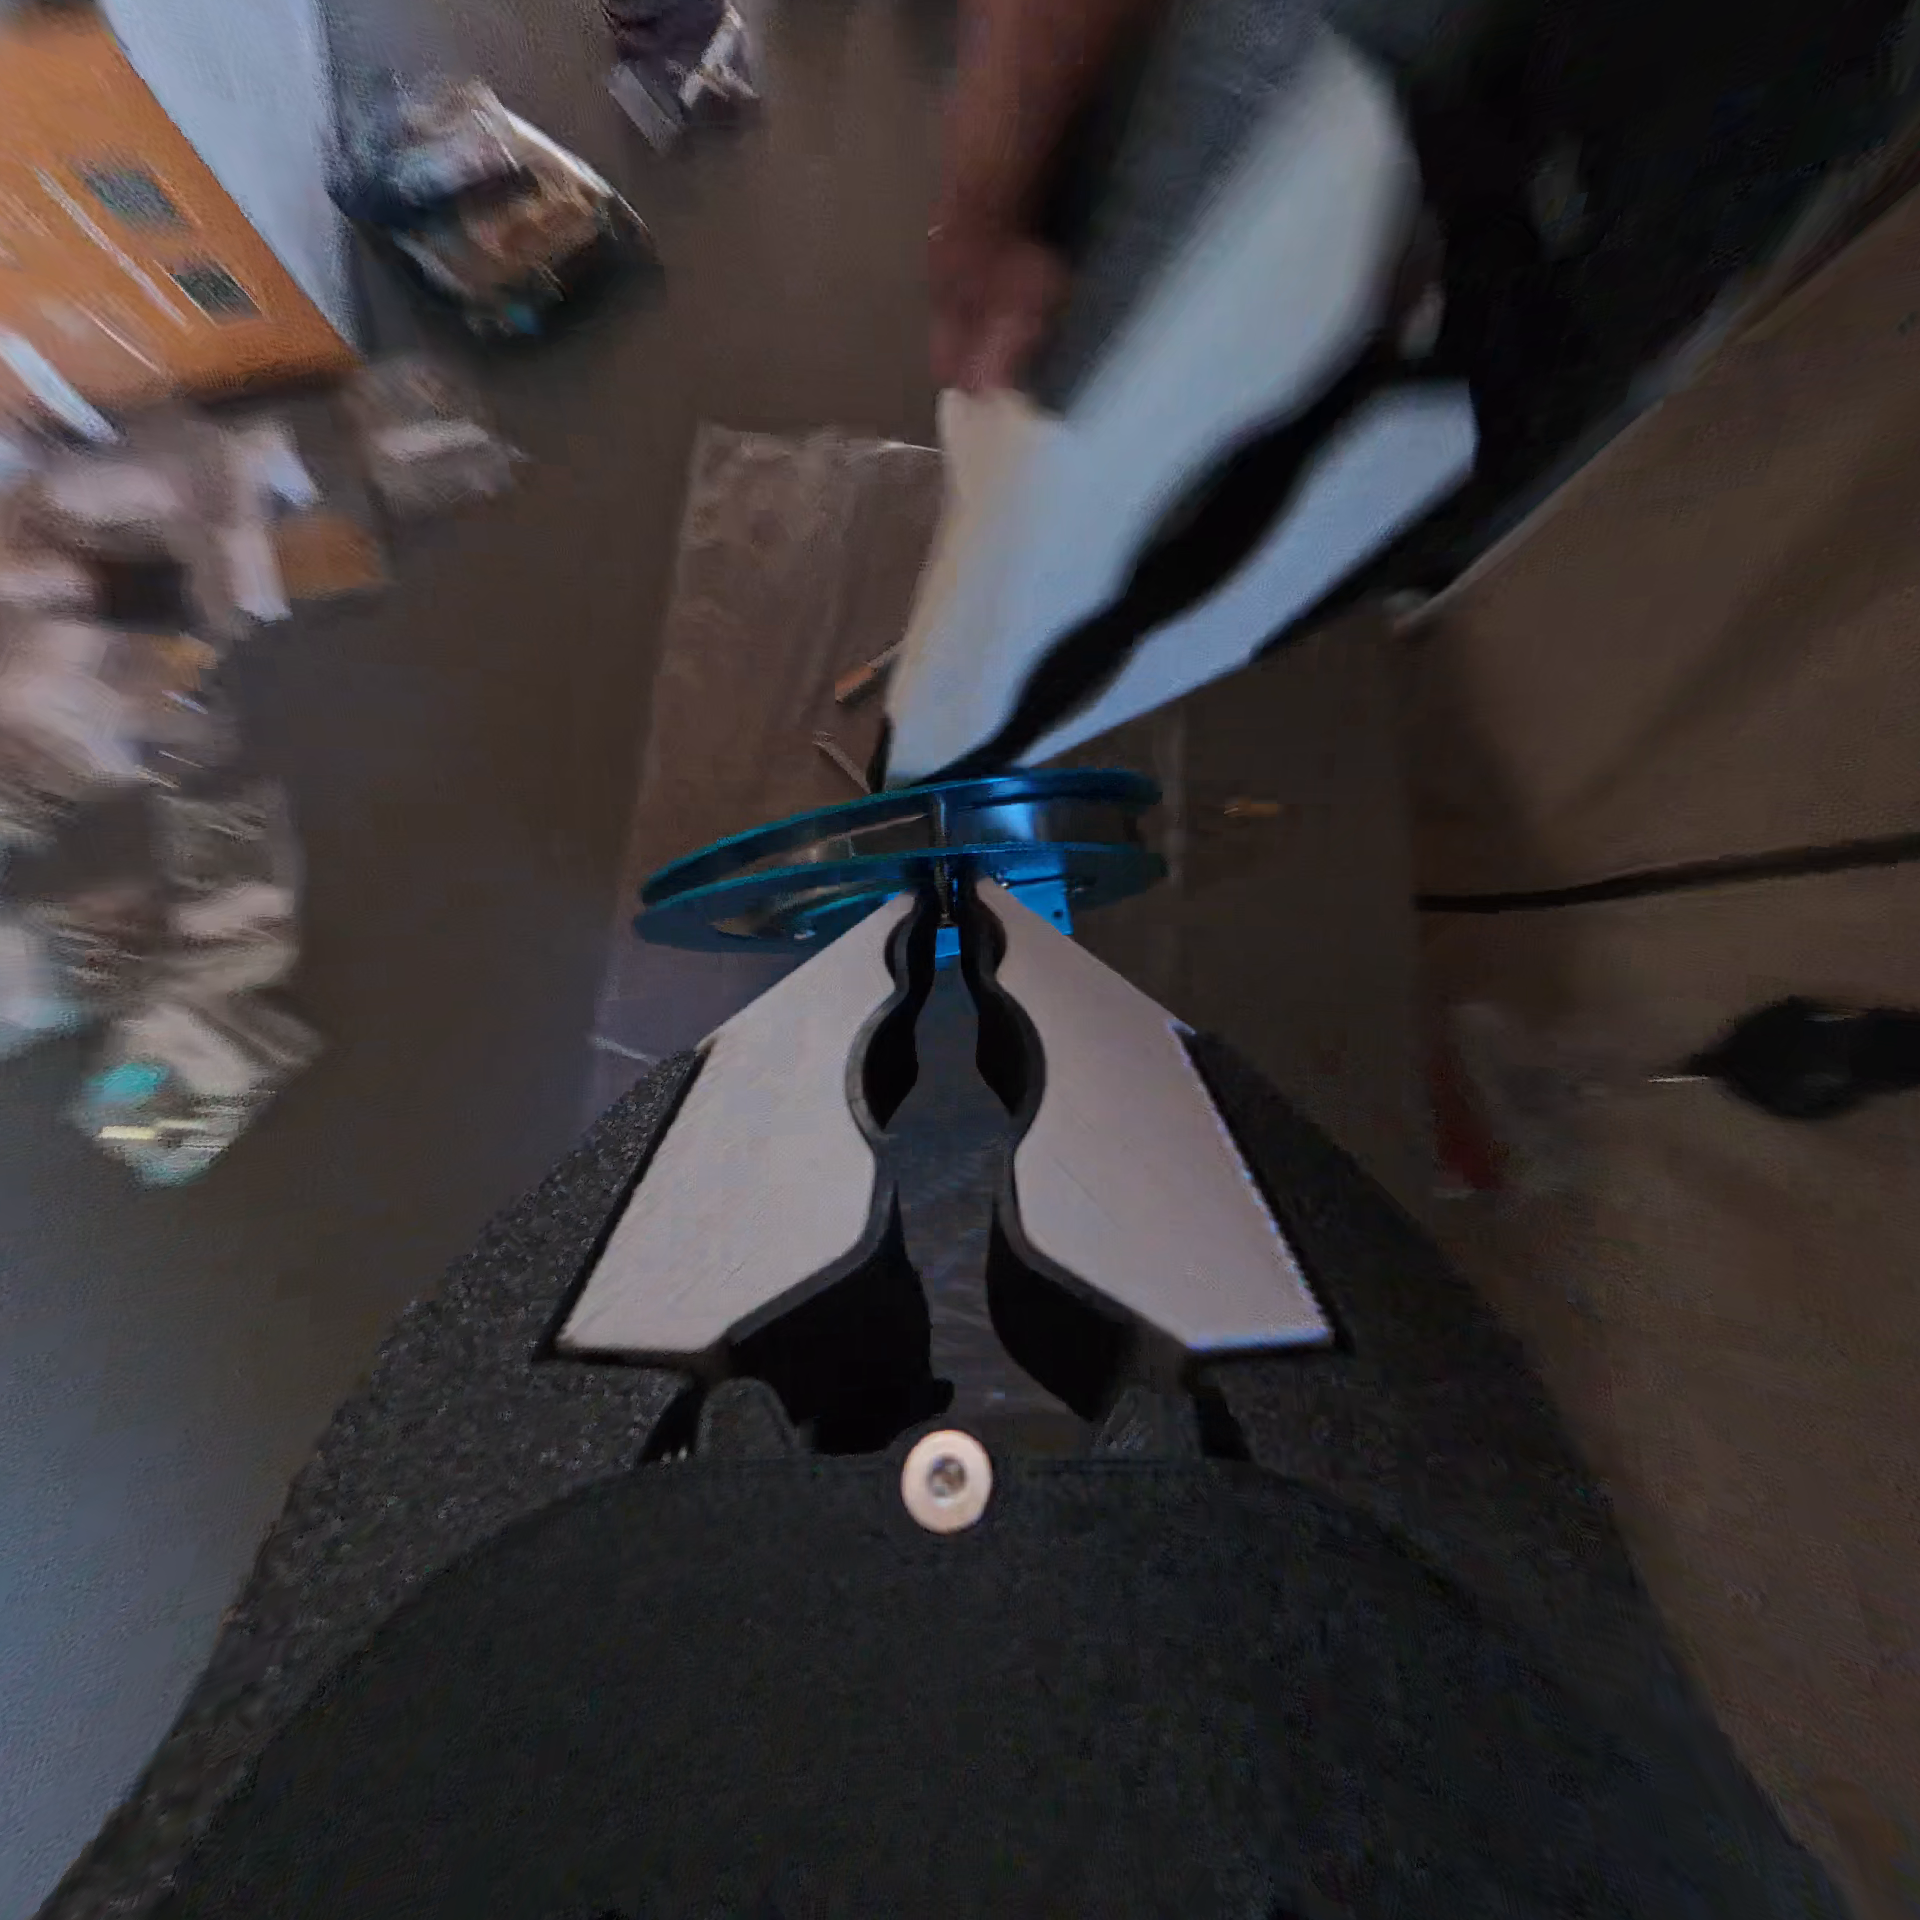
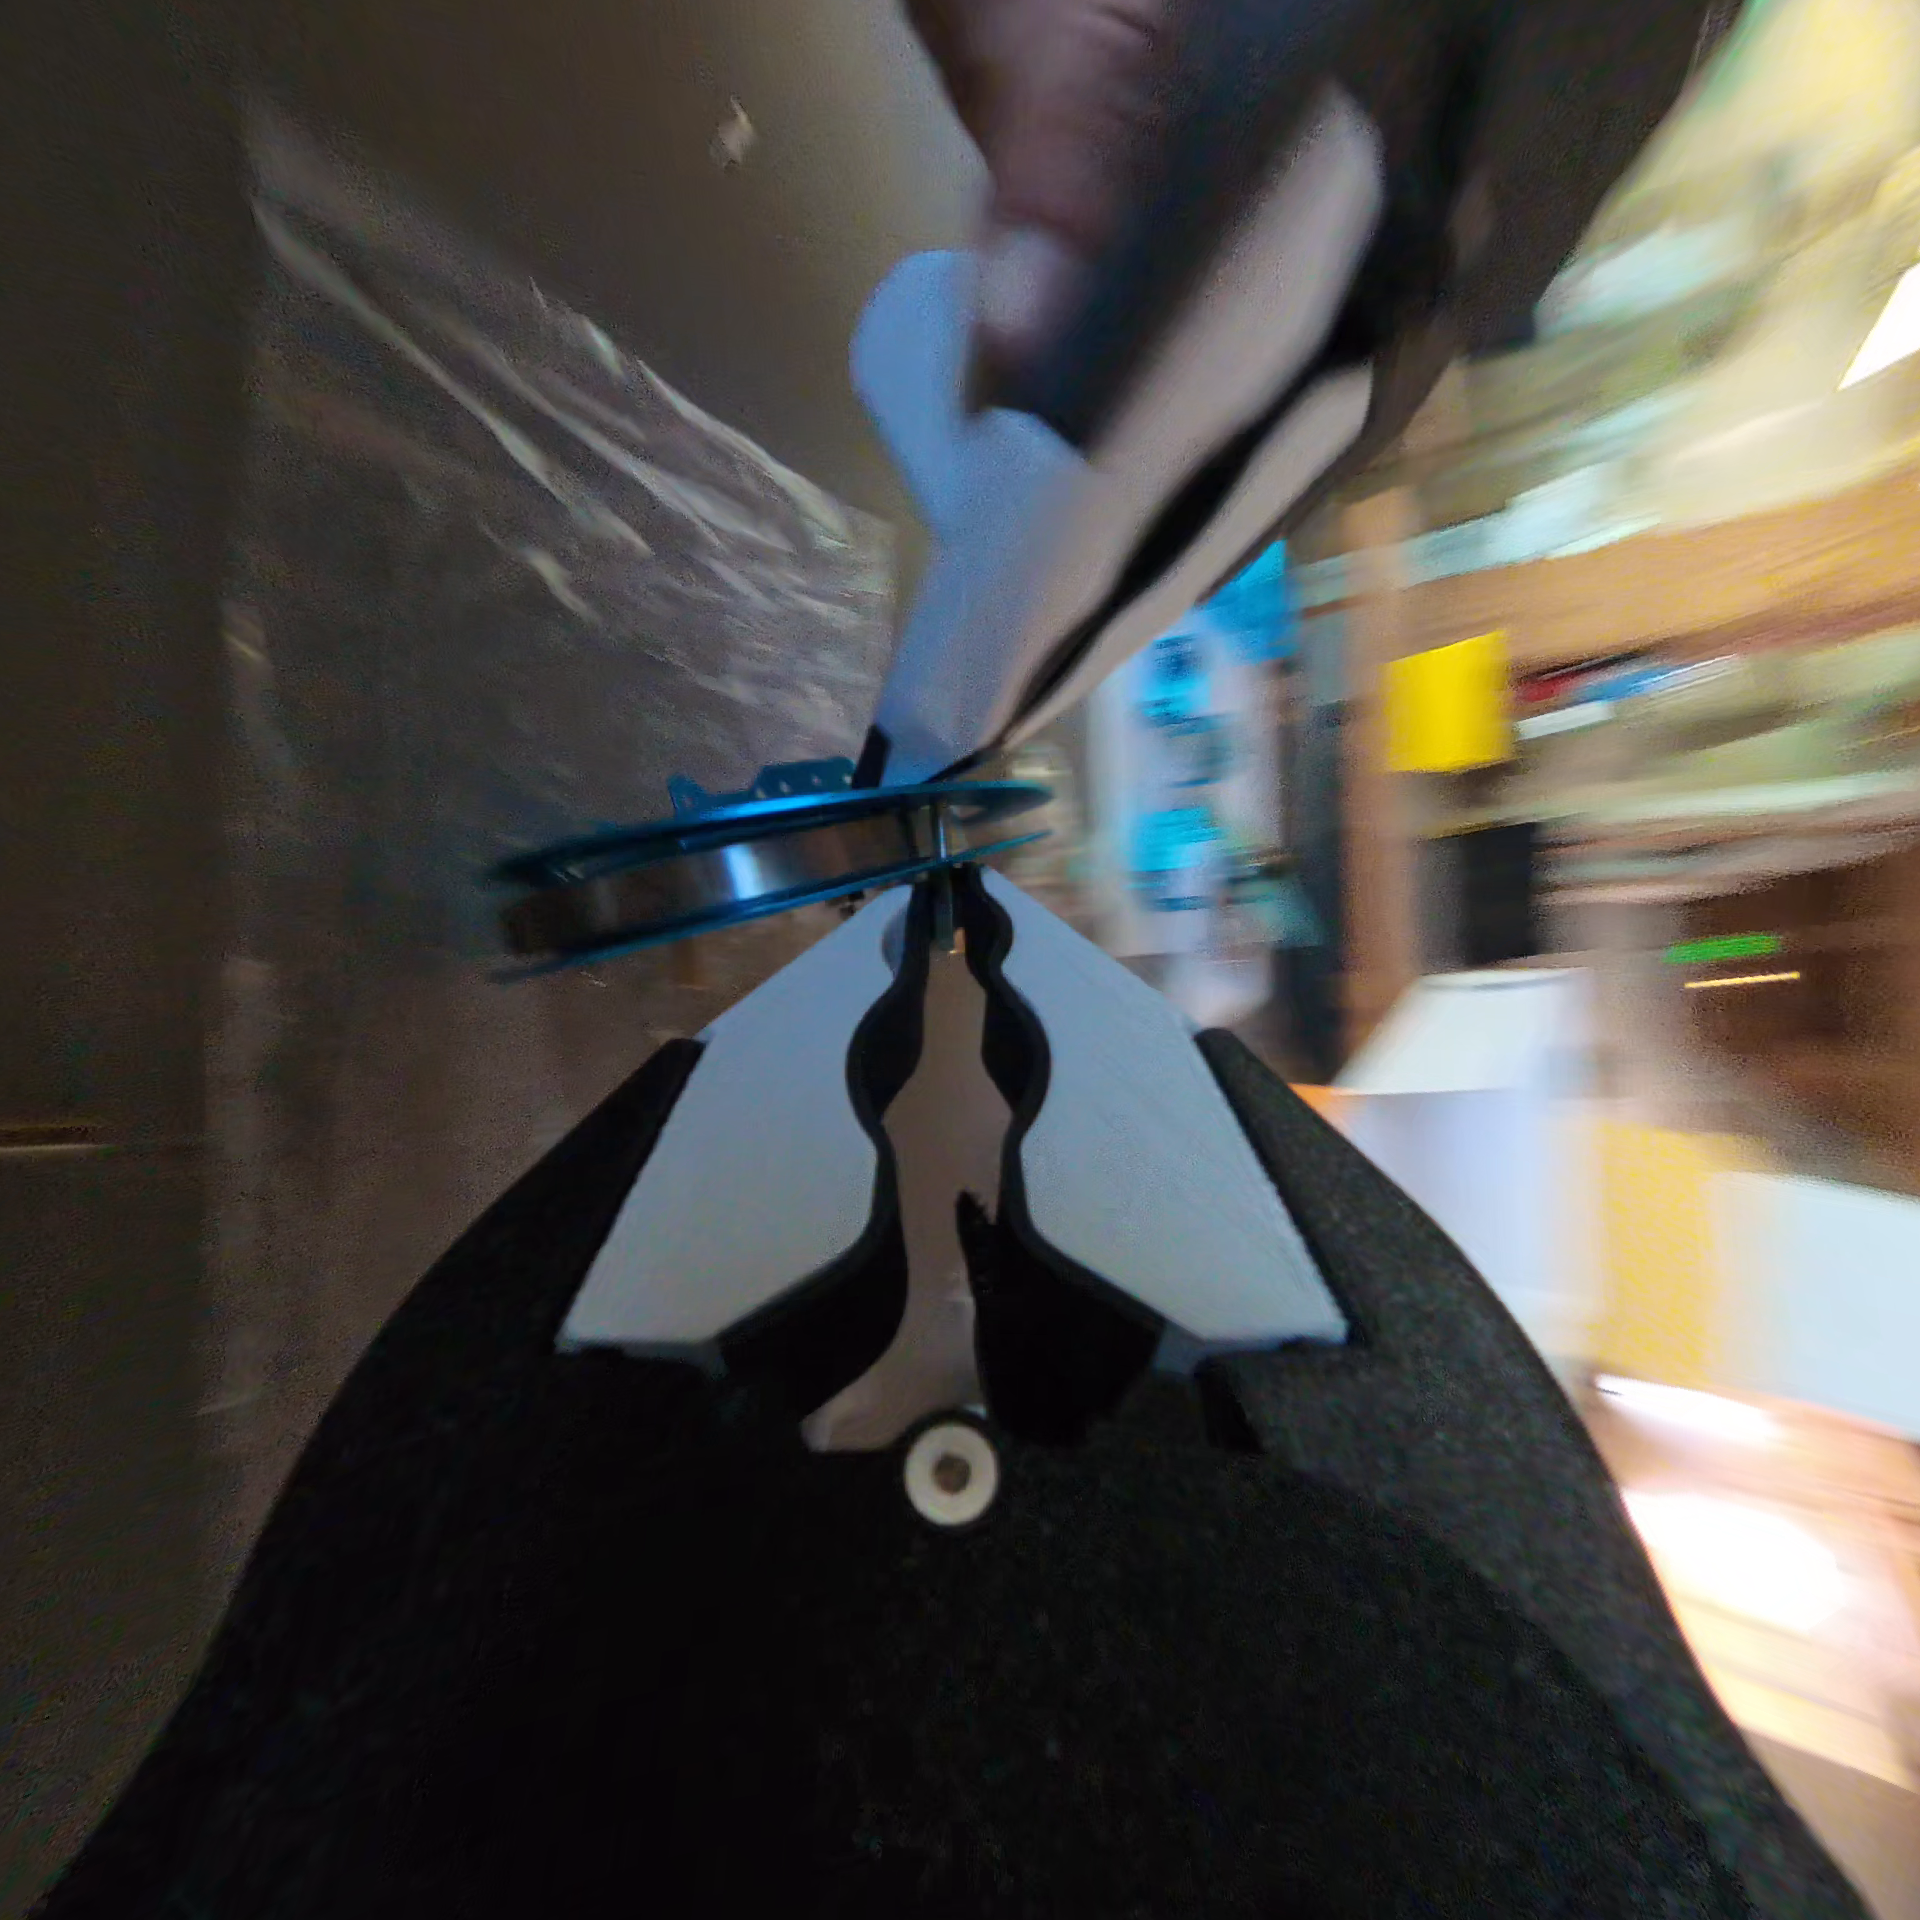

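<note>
A round part [image 1: 790, 909] made of two thin blue discs with a silver metal ring between them hangs in the air between both grippers. My left gripper [image 1: 948, 914] is shut on its near rim. The right gripper [image 1: 914, 764] reaches in from the upper right and meets the far rim. In the right wrist view, my right gripper [image 2: 945, 914] is shut on the near rim of the same part [image 2: 727, 873]. There the left gripper [image 2: 914, 764] comes down from above onto the far rim. Both views are motion-blurred.
A person's forearm [image 1: 987, 208] shows behind the far gripper. Cardboard boxes [image 1: 1662, 831] stand close on the right, blurred clutter [image 1: 125, 727] and an orange cabinet [image 1: 135, 229] on the left, a flat sheet [image 1: 769, 582] on the brown floor. Crinkled plastic [image 2: 582, 499] and blurred shelves [image 2: 1662, 623] show in the right wrist view. My two grippers' fingertips are within a few centimetres of each other.
</note>
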A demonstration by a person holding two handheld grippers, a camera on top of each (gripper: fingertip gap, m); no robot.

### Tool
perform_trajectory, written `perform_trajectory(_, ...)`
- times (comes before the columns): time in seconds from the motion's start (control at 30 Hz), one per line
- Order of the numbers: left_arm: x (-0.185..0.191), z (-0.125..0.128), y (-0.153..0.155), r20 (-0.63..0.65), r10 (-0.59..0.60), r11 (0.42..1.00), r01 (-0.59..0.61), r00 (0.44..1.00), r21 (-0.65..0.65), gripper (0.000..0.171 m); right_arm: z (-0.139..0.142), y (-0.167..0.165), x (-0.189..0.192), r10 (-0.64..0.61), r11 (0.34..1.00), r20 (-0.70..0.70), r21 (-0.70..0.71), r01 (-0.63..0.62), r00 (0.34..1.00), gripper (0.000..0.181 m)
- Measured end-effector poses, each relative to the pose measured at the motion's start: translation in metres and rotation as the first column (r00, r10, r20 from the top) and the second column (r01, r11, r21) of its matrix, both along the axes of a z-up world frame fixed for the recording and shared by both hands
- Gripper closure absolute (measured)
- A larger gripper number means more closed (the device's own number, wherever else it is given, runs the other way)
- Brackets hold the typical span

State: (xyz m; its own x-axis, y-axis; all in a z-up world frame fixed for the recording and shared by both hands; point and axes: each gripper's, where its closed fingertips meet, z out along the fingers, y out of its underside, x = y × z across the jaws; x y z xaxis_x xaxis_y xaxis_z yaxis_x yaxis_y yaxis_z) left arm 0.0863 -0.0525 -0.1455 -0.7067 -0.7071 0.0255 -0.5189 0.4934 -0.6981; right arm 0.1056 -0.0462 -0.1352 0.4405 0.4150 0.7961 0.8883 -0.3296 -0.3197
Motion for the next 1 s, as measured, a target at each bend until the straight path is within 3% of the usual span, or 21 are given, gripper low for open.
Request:
perform_trajectory(0.03,0.002,0.000,0.000,0.107,-0.008,0.993,-0.005,0.994,0.120,0.170,-0.002,-0.002,-0.001,-0.041,0.992,-0.210,-0.121,0.015,0.977,0.178)
perform_trajectory(0.1,0.004,0.002,0.000,0.298,-0.057,0.929,-0.059,0.953,0.366,0.171,-0.006,-0.003,-0.001,-0.145,0.955,-0.516,-0.298,-0.018,0.844,0.177)
perform_trajectory(0.2,0.003,0.002,-0.001,0.476,-0.160,0.779,-0.186,0.865,0.599,0.171,-0.008,-0.010,-0.007,-0.325,0.849,-0.722,-0.508,-0.149,0.610,0.178)
perform_trajectory(0.3,0.005,0.004,-0.001,0.562,-0.357,0.552,-0.317,0.746,0.771,0.171,-0.008,-0.016,-0.011,-0.508,0.699,-0.738,-0.655,-0.287,0.445,0.179)
perform_trajectory(0.4,0.007,0.005,-0.003,0.583,-0.470,0.419,-0.413,0.663,0.808,0.171,-0.004,-0.025,-0.014,-0.757,0.466,-0.619,-0.736,-0.491,0.208,0.178)
perform_trajectory(0.47,0.008,0.007,0.000,0.588,-0.515,0.375,-0.453,0.623,0.809,0.171,-0.002,-0.024,-0.014,-0.878,0.361,-0.477,-0.717,-0.596,0.043,0.178)
perform_trajectory(0.53,0.008,0.007,0.001,0.599,-0.495,0.402,-0.445,0.629,0.800,0.171,-0.001,-0.022,-0.015,-0.897,0.345,-0.441,-0.684,-0.643,-0.012,0.178)
perform_trajectory(0.57,0.008,0.007,0.001,0.607,-0.471,0.438,-0.427,0.640,0.791,0.171,-0.001,-0.023,-0.015,-0.891,0.348,-0.453,-0.679,-0.646,-0.004,0.178)
perform_trajectory(0.63,0.008,0.006,0.002,0.618,-0.383,0.558,-0.361,0.686,0.747,0.170,-0.002,-0.023,-0.016,-0.816,0.418,-0.574,-0.674,-0.609,0.075,0.176)
perform_trajectory(0.67,0.009,0.005,0.004,0.613,-0.315,0.633,-0.320,0.725,0.705,0.170,-0.003,-0.024,-0.018,-0.749,0.468,-0.646,-0.674,-0.571,0.149,0.175)
perform_trajectory(0.77,0.009,0.001,0.010,0.498,-0.140,0.813,-0.188,0.856,0.552,0.169,-0.010,-0.014,-0.009,-0.426,0.715,-0.766,-0.611,-0.340,0.482,0.161)
perform_trajectory(0.83,0.007,0.000,0.009,0.381,-0.066,0.897,-0.113,0.922,0.428,0.170,-0.008,-0.012,-0.009,-0.232,0.832,-0.688,-0.507,-0.226,0.688,0.160)
perform_trajectory(0.9,0.006,-0.001,0.005,0.264,-0.019,0.952,-0.063,0.964,0.300,0.170,-0.001,-0.007,-0.007,-0.082,0.931,-0.517,-0.344,-0.119,0.852,0.157)
perform_trajectory(1.0,0.002,-0.002,0.002,0.056,0.036,0.996,-0.040,0.998,0.074,0.169,0.002,-0.005,-0.004,0.003,0.993,-0.192,-0.119,-0.026,0.981,0.154)
